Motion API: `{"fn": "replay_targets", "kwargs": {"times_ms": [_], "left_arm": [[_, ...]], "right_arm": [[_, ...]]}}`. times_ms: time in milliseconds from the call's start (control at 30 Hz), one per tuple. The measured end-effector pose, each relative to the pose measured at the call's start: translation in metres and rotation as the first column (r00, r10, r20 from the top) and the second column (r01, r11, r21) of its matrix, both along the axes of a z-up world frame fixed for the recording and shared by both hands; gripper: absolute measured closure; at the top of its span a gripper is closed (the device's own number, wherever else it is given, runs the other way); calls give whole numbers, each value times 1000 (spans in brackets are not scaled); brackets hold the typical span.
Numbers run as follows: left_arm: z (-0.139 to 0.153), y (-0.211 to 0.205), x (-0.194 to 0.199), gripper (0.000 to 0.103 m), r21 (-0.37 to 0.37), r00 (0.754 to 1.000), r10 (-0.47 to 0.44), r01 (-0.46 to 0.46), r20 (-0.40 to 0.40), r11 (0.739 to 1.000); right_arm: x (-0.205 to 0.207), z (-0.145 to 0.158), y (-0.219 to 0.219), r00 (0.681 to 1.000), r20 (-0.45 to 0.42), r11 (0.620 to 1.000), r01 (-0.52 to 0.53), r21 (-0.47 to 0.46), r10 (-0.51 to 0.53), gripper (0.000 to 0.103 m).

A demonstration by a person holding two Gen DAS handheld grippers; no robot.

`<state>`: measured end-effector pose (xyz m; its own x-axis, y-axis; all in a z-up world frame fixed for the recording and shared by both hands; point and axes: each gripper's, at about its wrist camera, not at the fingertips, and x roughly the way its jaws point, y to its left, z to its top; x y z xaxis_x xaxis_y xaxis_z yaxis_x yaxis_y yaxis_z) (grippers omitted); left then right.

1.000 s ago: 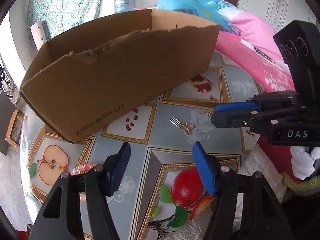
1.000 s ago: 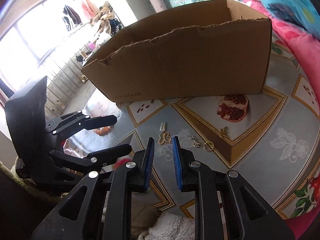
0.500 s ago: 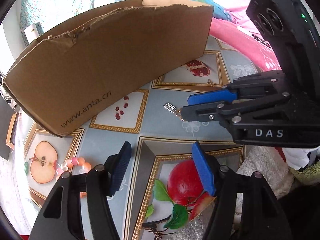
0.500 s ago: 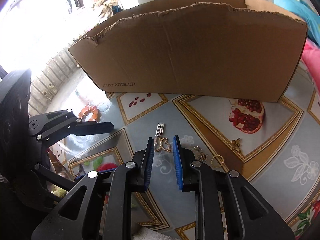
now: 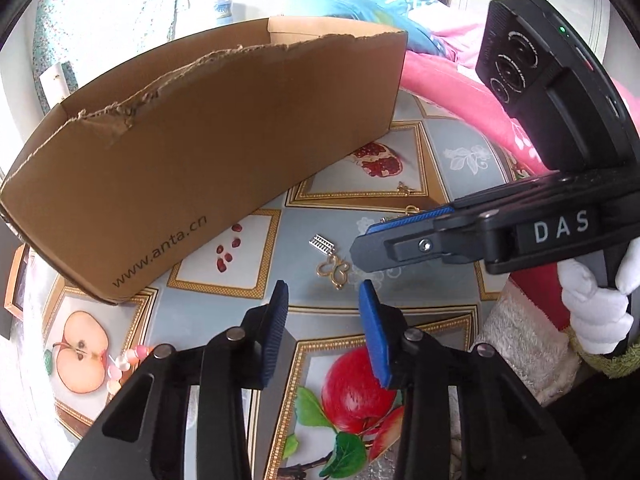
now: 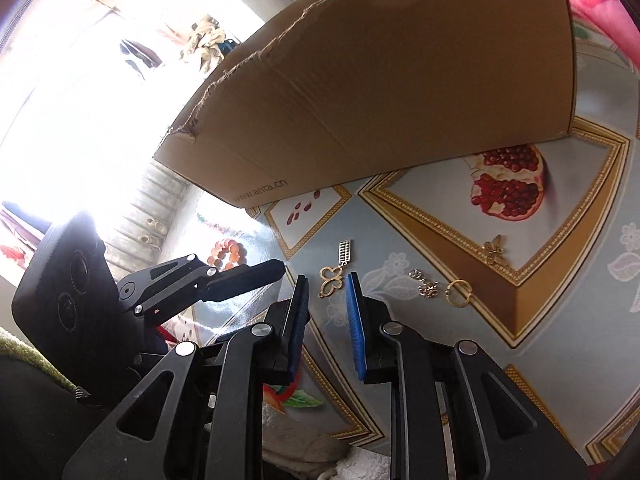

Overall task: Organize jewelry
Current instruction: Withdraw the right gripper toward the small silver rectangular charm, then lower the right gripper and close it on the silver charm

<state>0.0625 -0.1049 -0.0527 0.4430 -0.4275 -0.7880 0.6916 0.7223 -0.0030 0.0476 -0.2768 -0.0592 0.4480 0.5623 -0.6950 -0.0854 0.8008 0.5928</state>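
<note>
A gold butterfly-shaped charm (image 5: 333, 271) (image 6: 330, 281) lies on the fruit-print tablecloth beside a small silver ladder-shaped charm (image 5: 322, 244) (image 6: 345, 251). My right gripper (image 6: 327, 283) is open, low over the cloth, its blue pads either side of the near end of the gold charm. My left gripper (image 5: 323, 288) is open just short of the same charm. A gold ring (image 6: 458, 292), a silver twisted piece (image 6: 425, 283) and a small gold butterfly (image 6: 494, 249) lie to the right. A cardboard box (image 5: 208, 152) (image 6: 392, 80) stands behind.
A pink bead bracelet (image 5: 124, 360) (image 6: 228, 254) lies at the table's left near the apple print. Pink and blue bedding (image 5: 448, 80) is piled behind the table's right side. A gloved hand (image 5: 596, 312) holds the right gripper.
The right gripper has come down and forward onto the gold charm and its jaws have widened slightly. The left gripper has narrowed its jaws and moved closer to the charm.
</note>
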Motion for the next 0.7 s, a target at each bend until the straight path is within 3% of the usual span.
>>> {"fn": "replay_targets", "kwargs": {"times_ms": [133, 400, 700], "left_arm": [[-5, -9, 6, 71, 31, 999, -28, 27, 23, 999], [-7, -19, 10, 89, 27, 998, -51, 50, 30, 998], [-8, -21, 7, 89, 33, 999, -26, 26, 23, 999]], "right_arm": [[-5, 3, -9, 999, 5, 999, 34, 0, -34, 82], [-11, 1, -9, 998, 13, 998, 58, 7, -58, 82], [-12, 7, -15, 998, 33, 998, 57, -12, -57, 82]]}}
